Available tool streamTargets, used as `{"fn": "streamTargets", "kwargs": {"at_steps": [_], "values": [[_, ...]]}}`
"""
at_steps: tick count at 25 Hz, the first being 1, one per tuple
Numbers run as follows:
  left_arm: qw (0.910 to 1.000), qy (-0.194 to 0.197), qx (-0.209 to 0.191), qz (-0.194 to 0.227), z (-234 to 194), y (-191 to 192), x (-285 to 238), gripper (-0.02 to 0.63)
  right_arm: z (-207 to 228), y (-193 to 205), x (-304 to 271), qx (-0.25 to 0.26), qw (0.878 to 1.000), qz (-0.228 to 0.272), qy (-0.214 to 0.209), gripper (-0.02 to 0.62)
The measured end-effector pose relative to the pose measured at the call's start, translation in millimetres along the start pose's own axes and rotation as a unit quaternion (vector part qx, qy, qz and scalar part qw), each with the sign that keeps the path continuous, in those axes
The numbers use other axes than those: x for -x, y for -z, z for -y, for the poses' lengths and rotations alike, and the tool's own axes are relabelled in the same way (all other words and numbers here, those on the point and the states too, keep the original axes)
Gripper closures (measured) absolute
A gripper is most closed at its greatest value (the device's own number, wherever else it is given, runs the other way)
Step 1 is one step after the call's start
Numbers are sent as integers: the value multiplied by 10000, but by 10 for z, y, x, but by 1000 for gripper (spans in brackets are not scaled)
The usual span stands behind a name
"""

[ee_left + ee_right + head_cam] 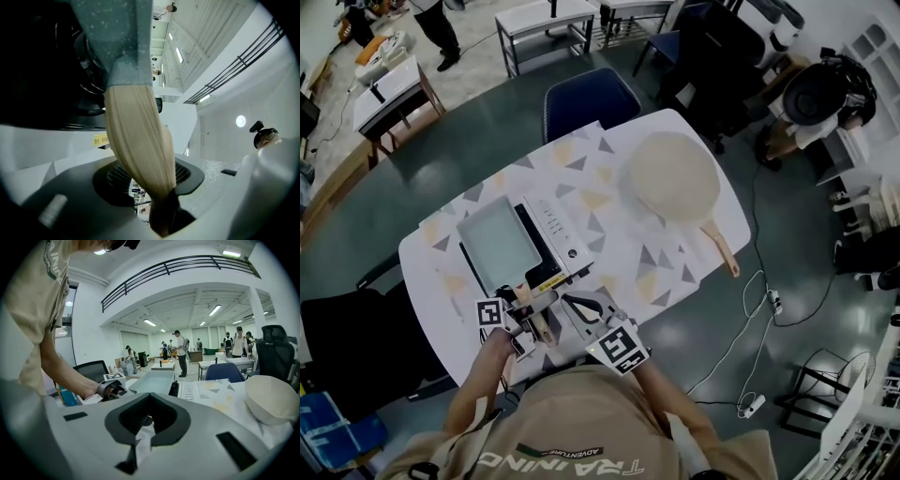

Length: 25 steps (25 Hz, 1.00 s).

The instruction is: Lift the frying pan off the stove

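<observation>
Rectangular frying pan (497, 242) seated on the stove (555, 228) at the near-left of the table (614, 202), wooden handle (534, 317) pointing back toward the person. Left gripper (528, 305) clamped on that handle, handle's long axis in line with the jaws, pan body just ahead in the left gripper view. Right gripper (579, 309) just beside, jaws together on nothing, clear of the pan. Lift judged to go straight up on the left grip alone. Round cream pan (675, 176) well apart to the right; blue chair (586, 98) beyond the table; nothing above the frying pan.
</observation>
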<state>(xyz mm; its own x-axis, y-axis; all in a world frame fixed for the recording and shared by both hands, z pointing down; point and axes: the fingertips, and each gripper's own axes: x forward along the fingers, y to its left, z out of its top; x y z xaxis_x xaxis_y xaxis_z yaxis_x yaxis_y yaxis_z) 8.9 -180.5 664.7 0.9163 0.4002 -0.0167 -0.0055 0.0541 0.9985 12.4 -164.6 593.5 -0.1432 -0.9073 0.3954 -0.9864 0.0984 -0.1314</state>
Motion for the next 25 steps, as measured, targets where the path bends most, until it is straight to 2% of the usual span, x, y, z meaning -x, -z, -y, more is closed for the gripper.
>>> {"fn": "streamTargets", "kwargs": {"at_steps": [1, 2, 3, 4, 14, 25], "values": [[10000, 73, -6, -12, 18, -5, -5, 433, 12, 15, 13, -11, 10000, -6, -9, 595], [9999, 133, -25, -1, 38, -18, -10, 481, 29, 30, 25, -19, 10000, -13, -13, 595], [9998, 177, -43, 33, 53, -37, -15, 569, 50, 45, 35, -29, 10000, -20, -16, 595], [9997, 210, -61, 76, 63, -57, -20, 601, 72, 60, 42, -43, 10000, -26, -19, 595], [9990, 298, -206, 270, 100, -96, -39, 607, 60, 101, -9, -120, 9997, -1, -206, 595], [9987, -52, -494, 114, 80, -17, 66, 607, 0, 164, 38, -127, 9997, -40, -219, 595]]}}
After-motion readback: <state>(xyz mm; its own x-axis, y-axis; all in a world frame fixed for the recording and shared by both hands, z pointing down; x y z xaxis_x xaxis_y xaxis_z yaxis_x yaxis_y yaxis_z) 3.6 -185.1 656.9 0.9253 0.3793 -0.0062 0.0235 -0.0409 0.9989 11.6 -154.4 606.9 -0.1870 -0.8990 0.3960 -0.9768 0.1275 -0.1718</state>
